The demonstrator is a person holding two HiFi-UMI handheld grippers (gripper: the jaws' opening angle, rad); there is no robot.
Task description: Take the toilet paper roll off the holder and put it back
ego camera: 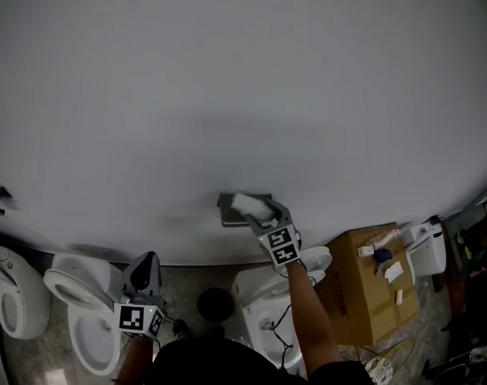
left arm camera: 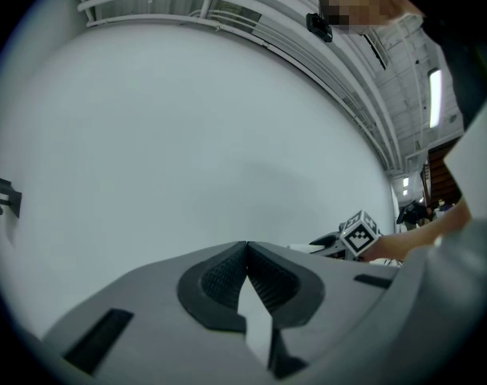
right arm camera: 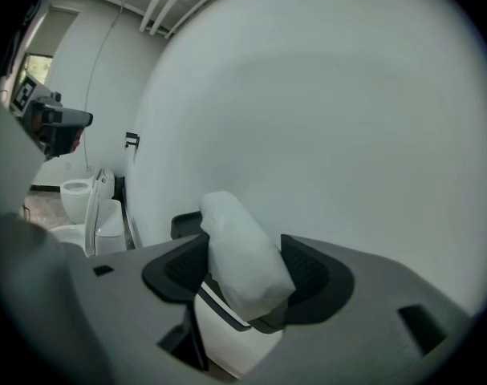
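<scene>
Centrally, the right gripper (ego camera: 265, 212) has its jaws clamped on a soft, squashed white toilet paper roll (right arm camera: 243, 255), one ribbed pad pressing on each side. The roll sits right at the dark grey wall-mounted holder (ego camera: 226, 208); whether it touches the holder is unclear. Lower left, the left gripper (left arm camera: 247, 251) is level, its jaws together and empty. Behind is a plain pale grey wall (ego camera: 243, 95). Below stand white ceramic toilets (ego camera: 79, 295) and a brown cardboard box (ego camera: 371, 287) on a speckled stone floor (ego camera: 187, 283).
</scene>
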